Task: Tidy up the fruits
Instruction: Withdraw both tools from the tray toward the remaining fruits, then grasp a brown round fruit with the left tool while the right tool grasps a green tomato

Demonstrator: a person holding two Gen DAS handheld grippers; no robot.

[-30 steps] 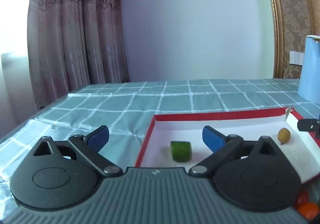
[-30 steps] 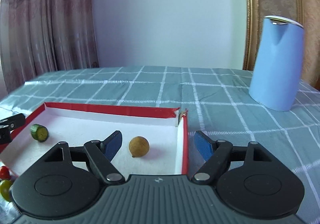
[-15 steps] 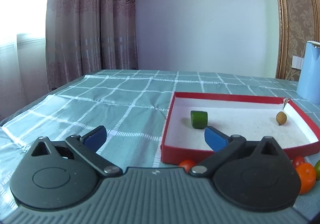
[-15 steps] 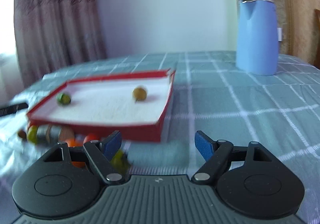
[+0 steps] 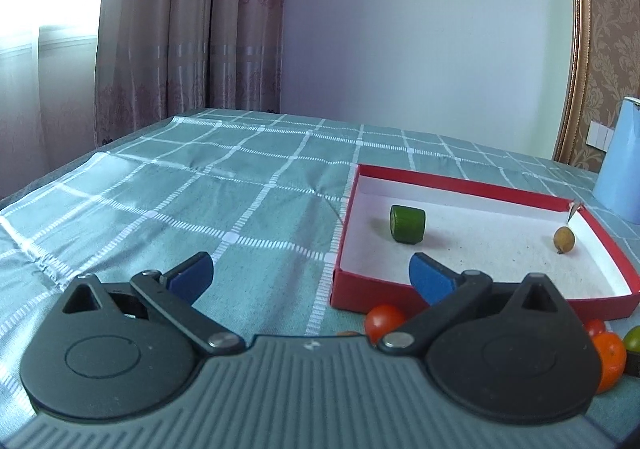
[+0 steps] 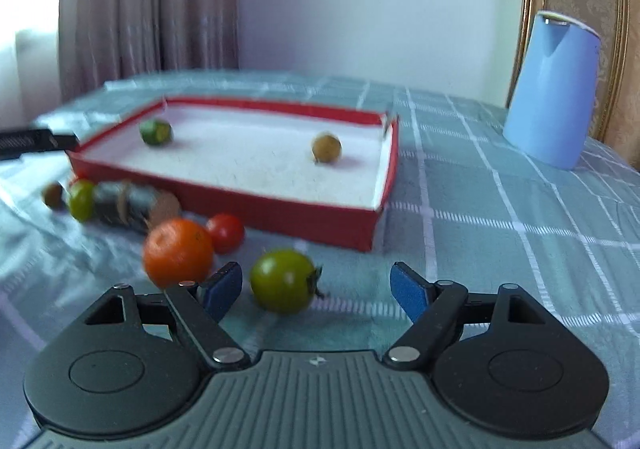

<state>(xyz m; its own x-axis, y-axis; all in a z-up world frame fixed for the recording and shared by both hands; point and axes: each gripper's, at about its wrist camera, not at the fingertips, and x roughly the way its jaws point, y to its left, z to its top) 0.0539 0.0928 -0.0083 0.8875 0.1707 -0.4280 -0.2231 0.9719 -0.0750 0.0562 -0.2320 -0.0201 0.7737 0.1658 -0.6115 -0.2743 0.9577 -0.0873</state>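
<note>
My left wrist view looks low across the table at the red box (image 5: 472,189) from its left-front. The right view (blurrier) faces it (image 6: 224,193) from the front; both share it.

Home: curtains (image 5: 192,29), tablecloth (image 5: 240,185), kettle (image 6: 552,89)

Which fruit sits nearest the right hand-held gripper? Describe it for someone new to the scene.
Find the red tray on the checked cloth. In front of it, between the right hand-held gripper fingers, lies a green tomato, the only green one with a stem.
</note>
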